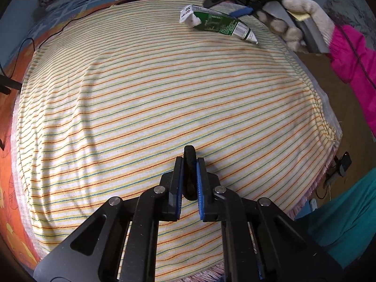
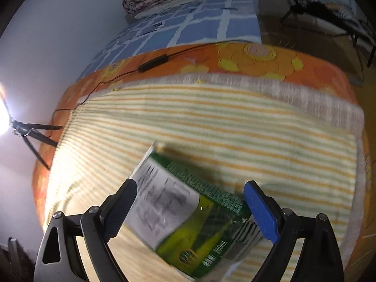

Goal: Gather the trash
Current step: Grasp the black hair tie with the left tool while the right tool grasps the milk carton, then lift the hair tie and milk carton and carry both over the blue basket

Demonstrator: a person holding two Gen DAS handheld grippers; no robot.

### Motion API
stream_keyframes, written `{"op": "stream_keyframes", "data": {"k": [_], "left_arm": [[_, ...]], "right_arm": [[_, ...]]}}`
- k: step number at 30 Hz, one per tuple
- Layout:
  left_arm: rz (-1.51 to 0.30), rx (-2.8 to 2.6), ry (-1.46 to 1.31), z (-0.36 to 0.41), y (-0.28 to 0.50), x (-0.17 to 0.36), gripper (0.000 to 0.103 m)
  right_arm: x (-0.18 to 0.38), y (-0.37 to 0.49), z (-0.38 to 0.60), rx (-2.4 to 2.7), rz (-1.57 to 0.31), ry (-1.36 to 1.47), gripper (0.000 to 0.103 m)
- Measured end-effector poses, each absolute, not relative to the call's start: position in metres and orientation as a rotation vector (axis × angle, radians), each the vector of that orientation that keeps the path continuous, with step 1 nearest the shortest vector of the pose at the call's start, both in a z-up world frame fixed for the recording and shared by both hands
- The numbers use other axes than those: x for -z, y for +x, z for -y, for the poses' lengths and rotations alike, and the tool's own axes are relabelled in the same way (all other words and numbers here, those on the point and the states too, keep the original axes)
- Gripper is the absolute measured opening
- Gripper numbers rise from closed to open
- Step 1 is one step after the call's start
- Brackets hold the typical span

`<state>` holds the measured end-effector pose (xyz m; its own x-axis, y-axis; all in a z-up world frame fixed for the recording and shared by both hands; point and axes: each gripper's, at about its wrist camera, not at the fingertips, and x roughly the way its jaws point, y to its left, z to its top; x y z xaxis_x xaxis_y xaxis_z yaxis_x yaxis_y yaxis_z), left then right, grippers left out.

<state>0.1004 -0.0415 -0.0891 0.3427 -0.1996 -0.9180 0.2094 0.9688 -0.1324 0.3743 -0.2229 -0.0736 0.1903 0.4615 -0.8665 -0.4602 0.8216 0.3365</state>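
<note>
Black ring [image 1: 189, 174] sits clamped in the left gripper [image 1: 189, 164]; right gripper [image 2: 190, 195] fingers spread around a green carton [image 2: 188, 216], gloved hand [image 1: 296, 21] visible only leftward.

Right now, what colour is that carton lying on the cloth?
Mostly green carton with a white panel; right wrist view.

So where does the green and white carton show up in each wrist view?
Left wrist: green and white carton lies upper right, at the far end of the striped cloth.
Right wrist: carton fills bottom centre, between the open right gripper fingers.
Shared landmark: the striped cloth.
</note>
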Motion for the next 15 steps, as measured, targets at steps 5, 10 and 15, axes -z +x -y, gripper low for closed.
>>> {"op": "stream_keyframes", "data": {"k": [5,10,15], "left_arm": [[-1.195,0.257,-0.018,0.035,0.1,0.089,0.008],[-1.192,0.245,-0.03,0.031,0.098,0.087,0.008],[-1.176,0.239,-0.016,0.029,0.089,0.08,0.008]], "right_arm": [[0.073,0.348,0.222,-0.691,-1.235,-0.071,0.094],[0.084,0.322,0.192,-0.616,-1.181,-0.359,0.094],[0.095,0.315,0.184,-0.515,-1.166,-0.378,0.089]]}}
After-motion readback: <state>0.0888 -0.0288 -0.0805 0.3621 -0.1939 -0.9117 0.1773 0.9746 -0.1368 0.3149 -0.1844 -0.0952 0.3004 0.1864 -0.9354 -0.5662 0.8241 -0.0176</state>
